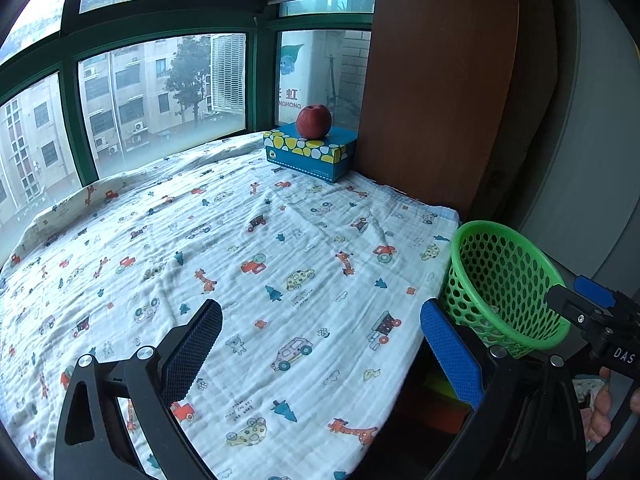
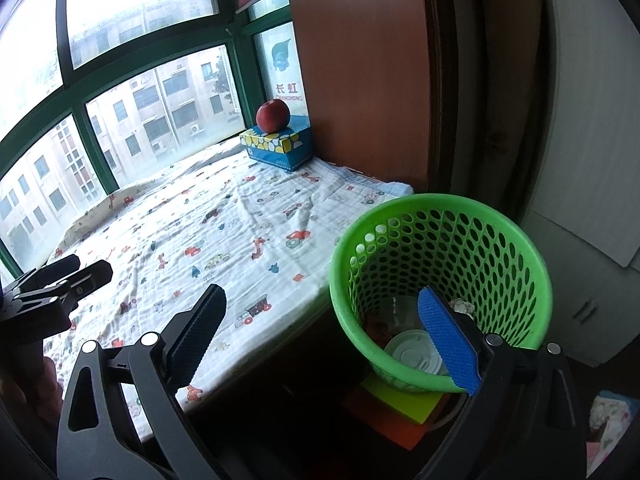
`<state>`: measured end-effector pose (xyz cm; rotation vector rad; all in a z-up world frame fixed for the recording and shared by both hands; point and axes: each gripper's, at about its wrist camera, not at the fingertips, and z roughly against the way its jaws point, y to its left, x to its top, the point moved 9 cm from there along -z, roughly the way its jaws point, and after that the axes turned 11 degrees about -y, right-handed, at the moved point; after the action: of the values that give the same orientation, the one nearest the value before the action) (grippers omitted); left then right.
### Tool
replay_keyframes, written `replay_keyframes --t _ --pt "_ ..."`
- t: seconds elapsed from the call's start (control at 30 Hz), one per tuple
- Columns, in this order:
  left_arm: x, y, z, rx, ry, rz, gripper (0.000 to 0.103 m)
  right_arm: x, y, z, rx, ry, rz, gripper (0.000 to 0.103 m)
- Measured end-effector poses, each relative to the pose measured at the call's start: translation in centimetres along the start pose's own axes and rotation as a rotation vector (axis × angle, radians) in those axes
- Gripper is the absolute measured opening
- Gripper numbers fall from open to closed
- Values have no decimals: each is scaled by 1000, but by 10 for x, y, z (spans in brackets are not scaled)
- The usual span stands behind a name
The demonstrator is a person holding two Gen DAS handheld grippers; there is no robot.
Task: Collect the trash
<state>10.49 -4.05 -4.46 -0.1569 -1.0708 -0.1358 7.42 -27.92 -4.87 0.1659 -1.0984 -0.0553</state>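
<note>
- One printed cloth (image 1: 248, 264), white with small cars, giraffes and trees, covers the flat surface before us; it lies rumpled in shallow folds and reaches the window side.
- We record a green-framed window (image 1: 68, 120) along the far edge, with apartment blocks beyond the glass.
- A brown wooden panel (image 1: 436, 80) stands upright at the far right corner, next to a pale wall.
- We list one blue tissue box (image 1: 310, 152) with yellow and white spots, set on the cloth in the corner by the panel, and one red apple (image 1: 314, 121) resting on top of it.
- One green perforated basket (image 2: 448, 256) stands upright just off the right edge of the cloth, below the level of the surface, on yellow and orange sheets (image 2: 400, 404).
- Inside the basket we see a white plastic lid (image 2: 412, 354), a clear cup-like item and a crumpled pale scrap (image 2: 462, 305); we cannot identify the darker bits beneath.
- We hold the left gripper (image 1: 320, 344) over the near part of the cloth, its jaws spread wide with nothing between them.
- We hold the right gripper (image 2: 324, 332) at the cloth's right edge, jaws likewise spread and empty, its blue finger (image 2: 448, 340) in front of the basket's opening.
- No loose trash shows on the cloth.
</note>
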Motion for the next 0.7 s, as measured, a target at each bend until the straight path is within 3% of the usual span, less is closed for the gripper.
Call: replay_keyframes --t 0.7 --pt "0 0 1 -1 -2 3 96 2 -1 1 0 -5 -6 96"
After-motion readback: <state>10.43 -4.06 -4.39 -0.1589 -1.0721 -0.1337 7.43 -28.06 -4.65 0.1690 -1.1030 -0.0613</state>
